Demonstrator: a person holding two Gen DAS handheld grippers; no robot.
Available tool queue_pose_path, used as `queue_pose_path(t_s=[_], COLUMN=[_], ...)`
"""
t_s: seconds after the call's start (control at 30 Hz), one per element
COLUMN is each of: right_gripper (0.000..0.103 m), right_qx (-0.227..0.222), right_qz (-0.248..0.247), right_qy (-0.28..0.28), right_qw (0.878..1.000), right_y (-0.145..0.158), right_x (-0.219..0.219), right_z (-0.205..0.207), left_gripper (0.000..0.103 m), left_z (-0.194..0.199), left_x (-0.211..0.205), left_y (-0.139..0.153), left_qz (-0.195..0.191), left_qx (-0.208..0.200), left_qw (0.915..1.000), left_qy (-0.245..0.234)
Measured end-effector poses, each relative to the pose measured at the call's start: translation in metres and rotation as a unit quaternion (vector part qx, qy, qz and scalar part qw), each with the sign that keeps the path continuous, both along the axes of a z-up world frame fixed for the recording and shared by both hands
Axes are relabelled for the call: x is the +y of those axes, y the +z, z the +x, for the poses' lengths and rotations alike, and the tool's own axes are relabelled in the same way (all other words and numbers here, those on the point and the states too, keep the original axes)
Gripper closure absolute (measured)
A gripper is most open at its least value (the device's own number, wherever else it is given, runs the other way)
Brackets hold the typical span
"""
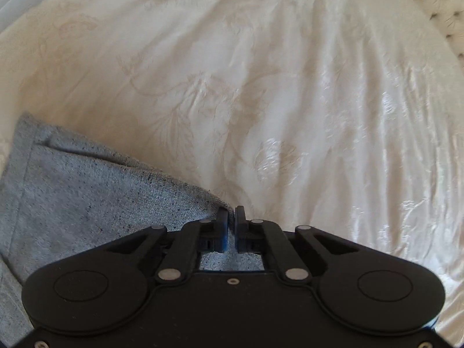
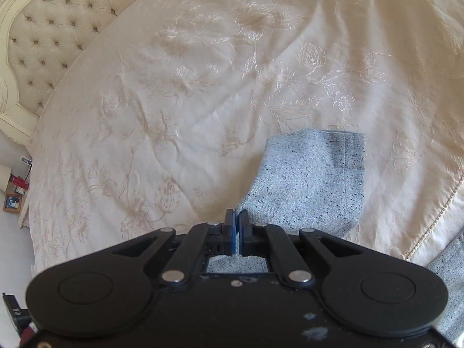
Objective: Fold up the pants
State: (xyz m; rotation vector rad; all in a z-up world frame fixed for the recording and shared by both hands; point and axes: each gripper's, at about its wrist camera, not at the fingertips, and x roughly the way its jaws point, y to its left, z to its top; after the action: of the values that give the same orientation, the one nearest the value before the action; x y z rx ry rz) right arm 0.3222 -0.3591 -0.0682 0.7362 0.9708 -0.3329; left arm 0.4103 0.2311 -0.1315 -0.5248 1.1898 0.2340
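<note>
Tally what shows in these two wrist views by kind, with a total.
Grey speckled fabric pants: 1
Black two-finger grippers, left gripper and right gripper, jaws shut on pants: 2
Cream floral bedspread: 1
Cream tufted headboard: 1
Total: 5

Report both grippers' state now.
Left gripper: shut on the grey pants.
Right gripper: shut on the grey pants.

Soft daylight is glaring off the bedspread (image 1: 333, 92), brightest right of the headboard (image 2: 52, 29). Fisheye edges are bending and darkening; the left view is blurring slightly.
</note>
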Motion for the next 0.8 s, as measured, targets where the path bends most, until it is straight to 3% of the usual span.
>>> queue_pose_path(t_s=[0.07,0.13,0.2,0.3,0.43,0.57,0.67,0.8], right_gripper=[0.100,0.100,0.100,0.100,0.100,0.100,0.100,0.100], right_qx=[-0.038,-0.085,-0.105,-0.071,0.042,0.123,0.118,0.068], right_qz=[-0.016,-0.037,-0.054,-0.033,-0.008,-0.033,-0.045,-0.054], right_qy=[0.015,0.033,0.044,0.025,-0.010,0.006,0.011,0.012], right_qw=[0.999,0.995,0.992,0.997,0.999,0.992,0.992,0.996], right_y=[0.026,0.059,0.079,0.070,0.005,-0.049,-0.048,-0.004], right_x=[0.003,0.007,0.009,0.006,0.012,0.032,0.039,0.038], right_z=[-0.009,-0.030,-0.058,-0.111,-0.168,-0.191,-0.193,-0.198], left_gripper=[0.099,0.099,0.099,0.099,0.099,0.099,0.099,0.099], left_z=[-0.025,-0.069,-0.114,-0.160,-0.218,-0.258,-0.263,-0.267], left_x=[-0.004,-0.004,0.001,0.001,-0.011,-0.012,-0.012,-0.015], left_y=[0.038,0.077,0.094,0.085,0.027,-0.026,-0.026,0.014], left_qz=[0.017,0.033,0.037,0.042,0.057,0.048,0.038,0.043], left_qx=[-0.057,-0.118,-0.137,-0.106,-0.005,0.078,0.079,0.031], left_qw=[0.9979,0.9907,0.9870,0.9901,0.9956,0.9944,0.9951,0.9964], left_qy=[-0.025,-0.059,-0.075,-0.082,-0.075,-0.054,-0.045,-0.067])
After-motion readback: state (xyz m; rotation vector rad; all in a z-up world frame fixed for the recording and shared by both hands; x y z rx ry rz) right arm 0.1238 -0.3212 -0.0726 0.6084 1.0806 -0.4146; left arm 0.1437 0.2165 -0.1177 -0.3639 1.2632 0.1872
